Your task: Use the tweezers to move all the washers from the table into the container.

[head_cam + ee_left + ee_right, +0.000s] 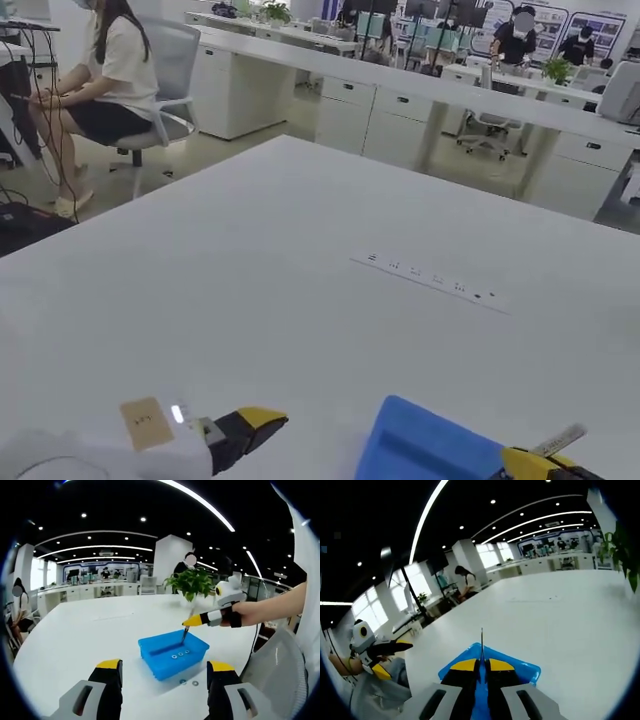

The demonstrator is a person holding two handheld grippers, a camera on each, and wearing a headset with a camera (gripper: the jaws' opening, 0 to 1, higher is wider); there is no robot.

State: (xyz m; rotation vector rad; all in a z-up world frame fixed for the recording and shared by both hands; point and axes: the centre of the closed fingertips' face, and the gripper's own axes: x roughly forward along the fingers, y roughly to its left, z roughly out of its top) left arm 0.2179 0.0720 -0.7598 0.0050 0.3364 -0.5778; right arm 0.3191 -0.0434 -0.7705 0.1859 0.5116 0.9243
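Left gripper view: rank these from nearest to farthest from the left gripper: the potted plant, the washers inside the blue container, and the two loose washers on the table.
1. Loose washers: on the table just ahead of the left gripper, right of centre.
2. Washers inside the blue container: further ahead, centre.
3. Potted plant: far side of the table, behind the container.

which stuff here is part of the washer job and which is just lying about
Job:
- tweezers, clamped in the right gripper
- container
- three washers in it
- two washers left on the table

Lying about:
- plant
- socket strip
- office chair
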